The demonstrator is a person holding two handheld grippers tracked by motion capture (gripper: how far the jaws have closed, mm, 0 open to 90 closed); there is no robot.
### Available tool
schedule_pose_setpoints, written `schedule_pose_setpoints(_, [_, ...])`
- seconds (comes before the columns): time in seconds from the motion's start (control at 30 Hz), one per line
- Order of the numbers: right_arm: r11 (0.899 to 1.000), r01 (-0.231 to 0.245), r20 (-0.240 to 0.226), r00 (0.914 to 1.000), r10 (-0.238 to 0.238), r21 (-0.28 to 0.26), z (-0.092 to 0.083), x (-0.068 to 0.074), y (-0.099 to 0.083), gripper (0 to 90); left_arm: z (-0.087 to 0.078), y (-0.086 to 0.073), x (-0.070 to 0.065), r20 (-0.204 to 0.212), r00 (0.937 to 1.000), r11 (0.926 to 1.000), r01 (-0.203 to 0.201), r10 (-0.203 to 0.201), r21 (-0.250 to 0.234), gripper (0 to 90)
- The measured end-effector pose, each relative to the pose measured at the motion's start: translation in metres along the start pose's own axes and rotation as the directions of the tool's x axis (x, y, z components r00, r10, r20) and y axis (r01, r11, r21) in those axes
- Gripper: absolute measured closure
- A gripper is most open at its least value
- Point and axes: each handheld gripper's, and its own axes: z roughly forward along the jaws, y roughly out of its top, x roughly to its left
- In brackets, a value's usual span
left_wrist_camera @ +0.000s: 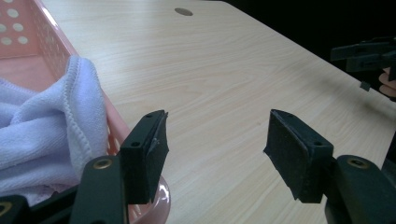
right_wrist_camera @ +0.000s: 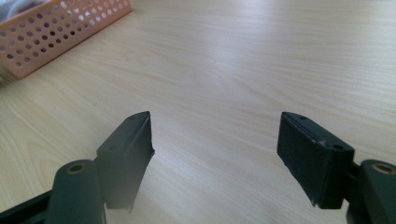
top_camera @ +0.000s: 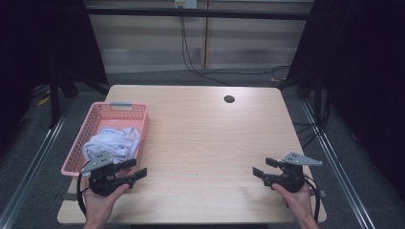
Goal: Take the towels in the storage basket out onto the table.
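From the high view, the soft white cloth (top_camera: 112, 142) is being kept in the pink plastic basket (top_camera: 86, 130); the left gripper (top_camera: 135, 170) is being held beside it, jaws spread. In the left gripper view, the cloth (left_wrist_camera: 42, 130) should be pinched at its thick fold. In the right gripper view, the right gripper (right_wrist_camera: 215, 158) is being held over bare wooden table (right_wrist_camera: 243, 60), jaws spread, empty.

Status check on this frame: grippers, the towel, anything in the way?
Left gripper open, beside the basket. Right gripper open over bare table. White towel bunched in basket, untouched. Nothing in the way.
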Motion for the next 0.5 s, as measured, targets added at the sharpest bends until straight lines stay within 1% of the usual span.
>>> schedule_pose_setpoints(0.03, [1.000,0.003,0.011,0.9999,-0.003,-0.003,0.000,0.001,0.000,26.8,0.000,0.000,0.000,0.000,1.0000,1.0000,0.000,0.000,0.000,38.2])
schedule_pose_setpoints(0.07, [1.000,0.003,0.011,0.9999,-0.003,-0.003,0.000,0.001,0.000,26.8,0.000,0.000,0.000,-0.003,1.0000,1.0000,0.000,0.000,0.002,38.2])
schedule_pose_setpoints(0.13, [1.000,-0.001,0.016,0.9999,0.001,-0.002,-0.001,0.001,0.000,25.9,0.002,0.001,0.001,-0.022,0.9998,1.0000,-0.002,0.002,0.001,38.2])
schedule_pose_setpoints(0.17, [1.000,-0.007,0.038,0.9993,0.007,0.020,-0.001,0.000,-0.001,26.1,0.003,0.003,0.001,-0.020,0.9998,1.0000,0.001,-0.001,0.000,38.2])
schedule_pose_setpoints(0.2, [1.000,-0.007,0.038,0.9993,0.007,0.020,-0.001,0.000,-0.001,26.1,0.003,0.003,0.001,-0.020,0.9998,1.0000,0.001,-0.001,0.000,38.2])
schedule_pose_setpoints(0.27, [0.999,-0.009,0.027,0.9996,0.008,0.043,0.000,-0.001,-0.002,26.2,0.004,0.004,0.001,-0.021,0.9998,1.0000,0.002,-0.002,0.005,38.1])
schedule_pose_setpoints(0.3, [0.999,-0.009,0.026,0.9996,0.007,0.049,0.000,0.000,-0.003,26.2,0.003,0.005,0.002,-0.015,0.9999,0.9999,0.005,-0.005,0.012,37.9])
schedule_pose_setpoints(0.37, [0.999,-0.017,0.017,0.9997,0.016,0.047,-0.001,0.001,-0.004,26.1,0.001,0.009,0.000,0.010,0.9998,0.9996,0.015,-0.015,0.025,38.0])
schedule_pose_setpoints(0.4, [0.999,-0.020,0.015,0.9997,0.019,0.049,-0.003,0.002,-0.004,25.1,-0.003,0.014,-0.003,-0.013,0.9999,0.9997,-0.004,0.004,0.025,38.8])
schedule_pose_setpoints(0.43, [0.999,-0.020,0.015,0.9997,0.019,0.049,-0.003,0.002,-0.004,25.1,-0.003,0.014,-0.003,-0.013,0.9999,0.9997,-0.004,0.004,0.025,38.7])
schedule_pose_setpoints(0.47, [0.999,-0.020,0.015,0.9997,0.020,0.045,-0.003,0.003,-0.004,25.1,-0.005,0.017,-0.004,-0.015,0.9998,0.9995,-0.012,0.013,0.029,38.7])
schedule_pose_setpoints(0.5, [0.999,-0.015,0.009,0.9999,0.015,0.046,-0.004,0.005,-0.004,25.2,-0.007,0.019,-0.004,-0.008,0.9999,0.9994,-0.010,0.010,0.034,38.0])
